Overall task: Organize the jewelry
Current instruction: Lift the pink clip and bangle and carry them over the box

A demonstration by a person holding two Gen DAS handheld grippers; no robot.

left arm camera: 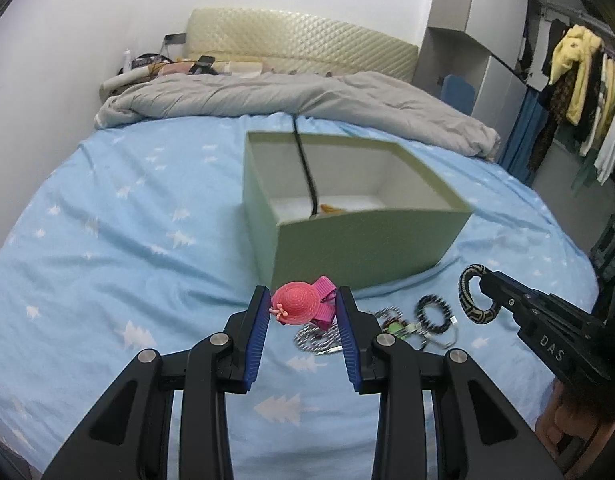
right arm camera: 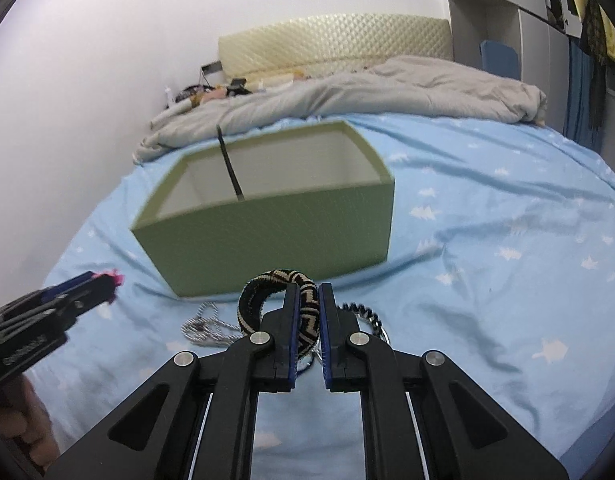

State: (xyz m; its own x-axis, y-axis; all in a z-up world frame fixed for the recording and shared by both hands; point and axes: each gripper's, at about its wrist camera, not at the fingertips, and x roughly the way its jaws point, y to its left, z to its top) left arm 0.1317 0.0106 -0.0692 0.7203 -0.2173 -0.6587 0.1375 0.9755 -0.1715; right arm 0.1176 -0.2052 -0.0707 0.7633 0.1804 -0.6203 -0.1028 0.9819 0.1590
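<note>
My left gripper (left arm camera: 303, 300) is shut on a pink hat-shaped hair clip (left arm camera: 297, 303), held above the blue bedsheet just before the green open box (left arm camera: 347, 240). My right gripper (right arm camera: 308, 292) is shut on a black-and-beige woven bangle (right arm camera: 267, 284), held near the box's (right arm camera: 267, 236) front wall; the bangle also shows in the left wrist view (left arm camera: 473, 298). On the sheet lie a silver braided chain (left arm camera: 315, 338), a black beaded bracelet (left arm camera: 433, 314) and a small green piece (left arm camera: 395, 328). A black strap (left arm camera: 305, 168) hangs into the box, over something orange (left arm camera: 331, 210).
A rumpled grey duvet (left arm camera: 287, 96) lies behind the box, before the padded cream headboard (left arm camera: 303, 40). Clothes hang on a rack (left arm camera: 579, 80) at the right. A white wall runs along the left of the bed.
</note>
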